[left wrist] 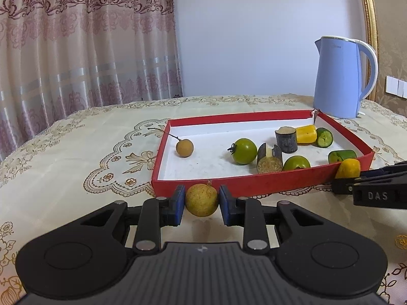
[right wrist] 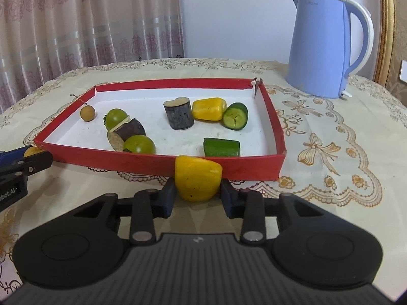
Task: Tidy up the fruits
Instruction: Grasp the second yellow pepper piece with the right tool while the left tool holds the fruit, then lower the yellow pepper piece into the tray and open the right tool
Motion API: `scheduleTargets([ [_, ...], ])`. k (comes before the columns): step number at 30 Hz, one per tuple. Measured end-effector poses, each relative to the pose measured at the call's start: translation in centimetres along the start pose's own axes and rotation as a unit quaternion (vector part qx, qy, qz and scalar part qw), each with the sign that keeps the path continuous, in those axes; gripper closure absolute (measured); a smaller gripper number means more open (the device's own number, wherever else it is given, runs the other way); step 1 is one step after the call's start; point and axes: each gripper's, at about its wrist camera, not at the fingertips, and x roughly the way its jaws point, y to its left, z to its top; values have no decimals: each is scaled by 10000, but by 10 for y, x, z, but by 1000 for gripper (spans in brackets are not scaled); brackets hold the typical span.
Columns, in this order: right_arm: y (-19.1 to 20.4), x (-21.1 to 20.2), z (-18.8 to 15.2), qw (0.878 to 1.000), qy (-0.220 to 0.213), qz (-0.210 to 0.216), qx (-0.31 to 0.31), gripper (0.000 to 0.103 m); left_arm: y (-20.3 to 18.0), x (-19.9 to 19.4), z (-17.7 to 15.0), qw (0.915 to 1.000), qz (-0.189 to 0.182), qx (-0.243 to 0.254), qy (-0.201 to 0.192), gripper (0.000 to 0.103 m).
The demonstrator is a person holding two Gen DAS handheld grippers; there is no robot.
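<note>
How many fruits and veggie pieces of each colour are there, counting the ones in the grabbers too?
Green: 4, namely two tomatoes and two cucumber pieces
Yellow: 2, one pepper piece in the red tray, one in the right gripper
Tan: 2, one longan in the tray, one in the left gripper
Dark purple: 2 eggplant pieces
Total: 10

You've got a glossy plastic kettle (right wrist: 323,48), matt cardboard tray (right wrist: 142,164), and a rough-skinned round fruit (left wrist: 201,200).
</note>
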Motion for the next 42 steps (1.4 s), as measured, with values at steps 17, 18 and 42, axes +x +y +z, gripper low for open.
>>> scheduleTargets([
  [17, 4, -53, -12, 9993, -252, 43, -264, 68, 1, 5, -1, 9999, 31, -10, 143, 75],
  [18, 4, -53, -13, 9993, -249, 63, -256, 68, 1, 5, -1, 9999, 47, -18, 163, 75],
  [42, 1, -52, 7, 9982, -538, 228, -151, 68, 3, 10, -1, 9994, 105, -80, 310, 75],
])
